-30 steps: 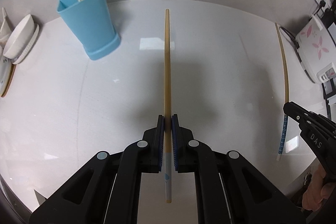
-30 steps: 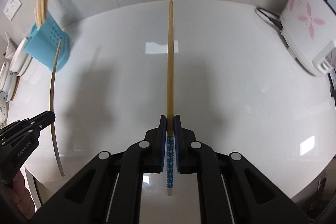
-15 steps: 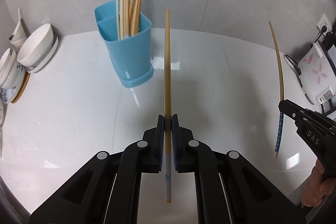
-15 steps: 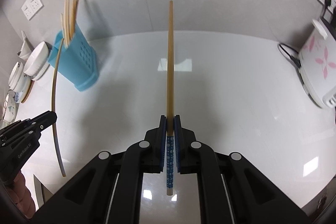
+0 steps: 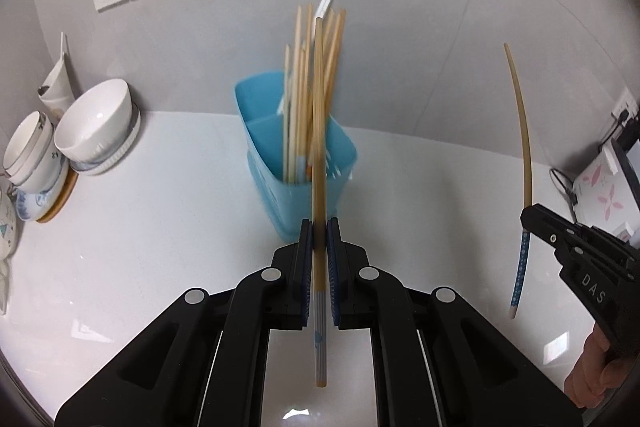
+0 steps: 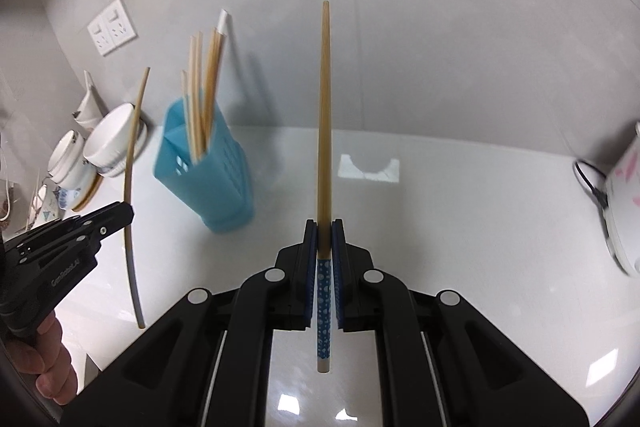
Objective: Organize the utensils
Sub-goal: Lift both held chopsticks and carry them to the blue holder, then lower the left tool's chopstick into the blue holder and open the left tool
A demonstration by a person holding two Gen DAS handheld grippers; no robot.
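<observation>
While both hands are raised above the white countertop (image 5: 132, 235), each gripper has its jaws pressed nearly together on a single bamboo chopstick. The left gripper (image 5: 319, 227) pinches a chopstick with a pale striped handle (image 5: 319, 131) just above that handle, its thin tip pointing away and up in front of the blue utensil holder (image 5: 276, 195), which stands at the far side of the counter and already carries a bundle of chopsticks (image 5: 298, 87). The right gripper (image 6: 325, 227) clamps a chopstick with a blue dotted handle (image 6: 324, 131) at the top of the handle, well to the right of the holder. White bowls (image 5: 96, 123) are stacked at far left; a white appliance with pink flowers (image 5: 600, 191) sits at far right.
</observation>
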